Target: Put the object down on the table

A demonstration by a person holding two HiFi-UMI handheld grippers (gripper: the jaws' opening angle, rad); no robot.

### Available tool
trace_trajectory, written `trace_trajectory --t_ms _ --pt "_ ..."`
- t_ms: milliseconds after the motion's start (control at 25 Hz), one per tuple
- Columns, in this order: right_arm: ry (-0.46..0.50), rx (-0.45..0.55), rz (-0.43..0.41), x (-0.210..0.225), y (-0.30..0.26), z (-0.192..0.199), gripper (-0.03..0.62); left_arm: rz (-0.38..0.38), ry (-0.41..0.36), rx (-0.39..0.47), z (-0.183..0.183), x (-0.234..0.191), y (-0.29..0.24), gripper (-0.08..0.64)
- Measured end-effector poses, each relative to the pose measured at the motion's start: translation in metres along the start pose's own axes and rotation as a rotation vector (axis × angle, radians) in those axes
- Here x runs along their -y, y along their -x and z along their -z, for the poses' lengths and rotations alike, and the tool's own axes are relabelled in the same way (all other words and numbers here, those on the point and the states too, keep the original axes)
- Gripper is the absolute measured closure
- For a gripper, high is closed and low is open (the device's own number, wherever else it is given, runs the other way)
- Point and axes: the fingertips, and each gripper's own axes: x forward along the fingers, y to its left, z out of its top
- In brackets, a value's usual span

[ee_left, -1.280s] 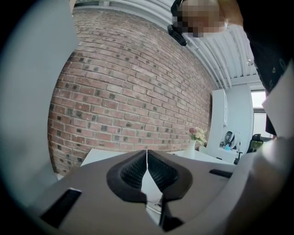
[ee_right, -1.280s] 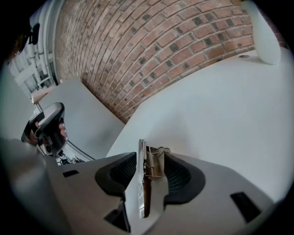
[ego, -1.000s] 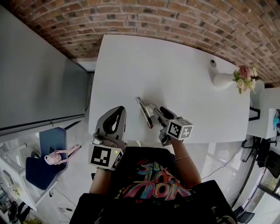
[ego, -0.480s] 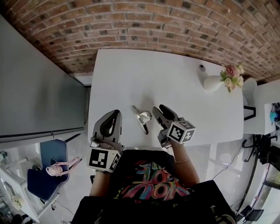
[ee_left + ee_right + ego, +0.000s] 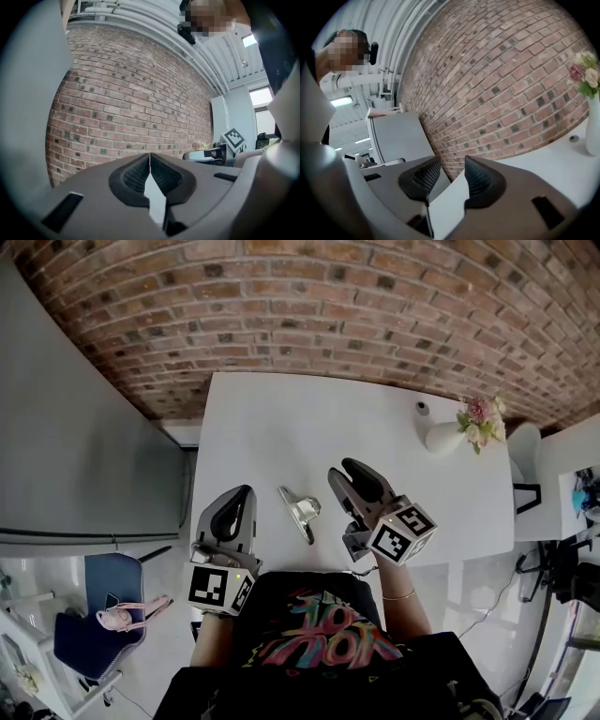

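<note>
A silver metal clip (image 5: pixel 300 512) lies flat on the white table (image 5: pixel 309 427), touched by neither gripper. My right gripper (image 5: pixel 345 471) hovers just to the right of it; its jaws are apart and closing, with nothing between them. In the right gripper view the gap between the pads (image 5: pixel 452 166) shows only table and brick wall. To the left of the clip, near the table's front edge, my left gripper (image 5: pixel 241 493) is shut and empty. Its pads meet in the left gripper view (image 5: pixel 150 159).
A white vase with pink flowers (image 5: pixel 441 435) stands at the table's far right, with a small round thing (image 5: pixel 422 409) beside it. A brick wall (image 5: pixel 309 315) runs behind the table and a grey cabinet (image 5: pixel 84 427) stands to its left. A blue chair (image 5: pixel 103 610) sits on the floor below.
The right gripper has let go of the clip and drawn back to the right. The clip now lies alone on the table. The left gripper has stayed shut.
</note>
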Motion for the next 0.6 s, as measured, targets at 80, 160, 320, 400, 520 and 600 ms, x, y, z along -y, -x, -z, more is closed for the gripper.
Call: trace_trajectory --t_ms 80,160,320,400,520,600 --pt "0.057 0.023 -0.018 -0.011 0.005 -0.016 0.423 -0.004 -0.002 0.008 -0.003 0.0 0.002 0.534" --pt "0.114 0.038 -0.027 -0.02 0.01 -0.026 0.435 -0.009 -0.004 0.016 -0.006 -0.001 0.004 0.534" --pt "0.227 0.063 -0.008 -0.032 0.025 -0.04 0.491 -0.011 -0.002 0.022 -0.008 -0.002 0.007 0.534" --pt "0.273 0.066 0.006 -0.036 0.031 -0.044 0.509 -0.013 -0.001 0.024 -0.01 -0.001 0.008 0.534" --pt "0.329 0.06 0.031 -0.04 0.04 -0.045 0.534 -0.013 -0.001 0.027 -0.011 0.0 0.01 0.534" --pt "0.355 0.048 0.049 -0.04 0.044 -0.041 0.549 -0.01 -0.001 0.026 -0.01 0.001 0.011 0.534"
